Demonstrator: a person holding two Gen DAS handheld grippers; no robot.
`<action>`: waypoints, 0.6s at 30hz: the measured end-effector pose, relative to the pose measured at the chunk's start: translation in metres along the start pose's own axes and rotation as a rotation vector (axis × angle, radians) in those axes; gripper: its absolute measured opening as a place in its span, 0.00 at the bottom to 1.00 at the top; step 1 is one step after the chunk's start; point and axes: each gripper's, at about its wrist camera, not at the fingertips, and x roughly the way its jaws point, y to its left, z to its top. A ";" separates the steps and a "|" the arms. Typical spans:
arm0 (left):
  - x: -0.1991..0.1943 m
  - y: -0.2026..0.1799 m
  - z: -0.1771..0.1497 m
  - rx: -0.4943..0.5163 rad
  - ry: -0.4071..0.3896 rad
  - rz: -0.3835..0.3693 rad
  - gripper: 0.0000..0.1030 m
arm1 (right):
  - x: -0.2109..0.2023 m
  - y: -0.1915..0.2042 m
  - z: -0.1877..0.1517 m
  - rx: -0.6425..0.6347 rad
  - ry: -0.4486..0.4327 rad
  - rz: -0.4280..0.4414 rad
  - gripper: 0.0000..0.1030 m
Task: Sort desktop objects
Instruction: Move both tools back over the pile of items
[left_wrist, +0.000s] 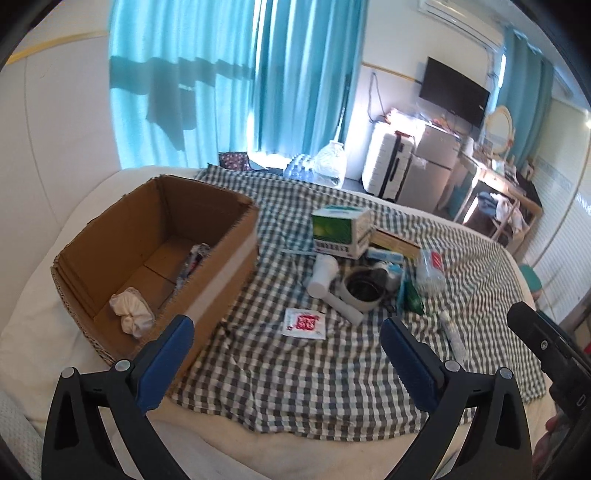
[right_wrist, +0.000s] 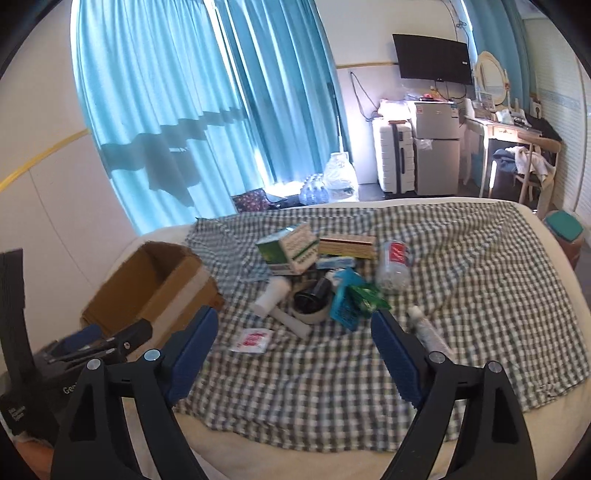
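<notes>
A pile of small items lies on a checked cloth over a bed. It holds a green-and-white carton, a white bottle, a small pot, a red-and-white sachet and a white tube. To its left stands an open cardboard box holding a crumpled white cloth. My left gripper hangs open and empty over the near cloth, beside the box. My right gripper is open and empty too, short of the pot and the sachet.
A bag of cotton swabs, a teal packet and a flat wooden box are also in the pile. Beyond the bed are teal curtains, a suitcase, a small fridge and a desk.
</notes>
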 end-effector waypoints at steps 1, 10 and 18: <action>0.001 -0.005 -0.003 0.011 0.010 -0.007 1.00 | -0.001 -0.006 -0.004 -0.007 0.002 -0.011 0.83; 0.029 -0.051 -0.032 0.095 0.100 -0.033 1.00 | 0.007 -0.055 -0.030 0.040 0.040 -0.058 0.83; 0.068 -0.055 -0.043 0.077 0.178 -0.017 1.00 | 0.038 -0.091 -0.045 0.119 0.106 -0.093 0.83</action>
